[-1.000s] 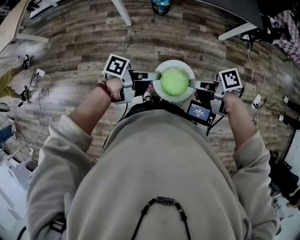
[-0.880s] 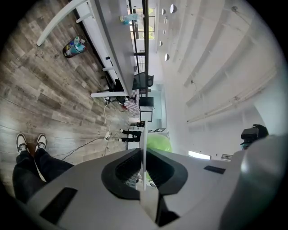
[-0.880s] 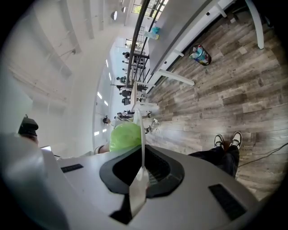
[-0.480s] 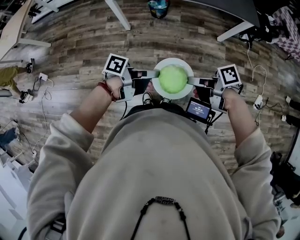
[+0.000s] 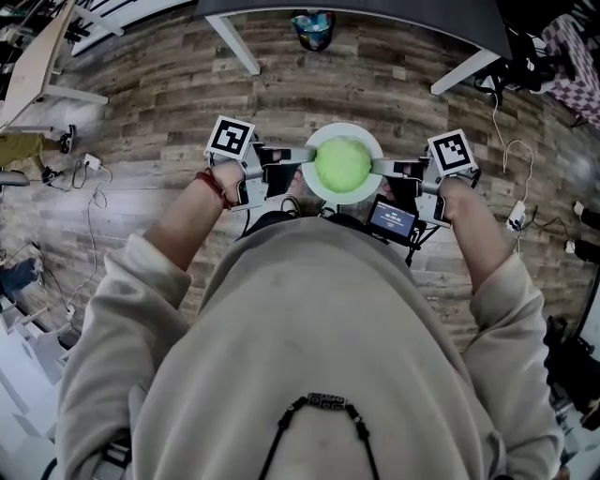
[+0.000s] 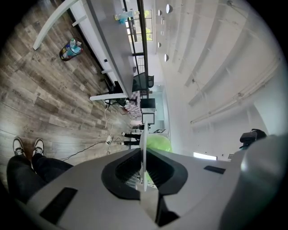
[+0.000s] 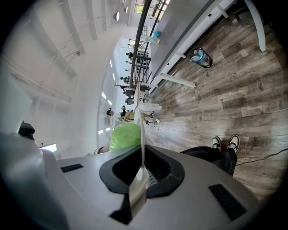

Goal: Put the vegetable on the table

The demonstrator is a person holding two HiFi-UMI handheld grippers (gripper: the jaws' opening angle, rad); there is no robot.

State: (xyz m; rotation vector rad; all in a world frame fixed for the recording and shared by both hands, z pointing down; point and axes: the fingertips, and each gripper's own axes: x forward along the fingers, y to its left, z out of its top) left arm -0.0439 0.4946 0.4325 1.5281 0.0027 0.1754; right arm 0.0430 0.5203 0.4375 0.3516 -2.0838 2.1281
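A round green vegetable (image 5: pixel 342 165) sits on a white plate (image 5: pixel 344 129) held level in front of the person's chest, above the wooden floor. My left gripper (image 5: pixel 306 156) is shut on the plate's left rim and my right gripper (image 5: pixel 379 167) is shut on its right rim. In the left gripper view the plate (image 6: pixel 143 148) runs edge-on between the jaws of the left gripper (image 6: pixel 143 173), with the vegetable (image 6: pixel 157 143) just beyond. The right gripper view shows the same: plate (image 7: pixel 142 134), vegetable (image 7: pixel 126 136), right gripper (image 7: pixel 141 173).
A dark table top (image 5: pixel 356 7) on white legs (image 5: pixel 234 37) spans the upper edge of the head view. A colourful bag (image 5: pixel 312 26) stands under it. Cables and plugs (image 5: pixel 89 202) lie on the floor at left, more cables (image 5: pixel 514 202) at right. The person's shoes (image 7: pixel 225 143) show below.
The floor has slid down the head view and the table's dark edge has come in at the top. Both grippers still hold the plate the same way.
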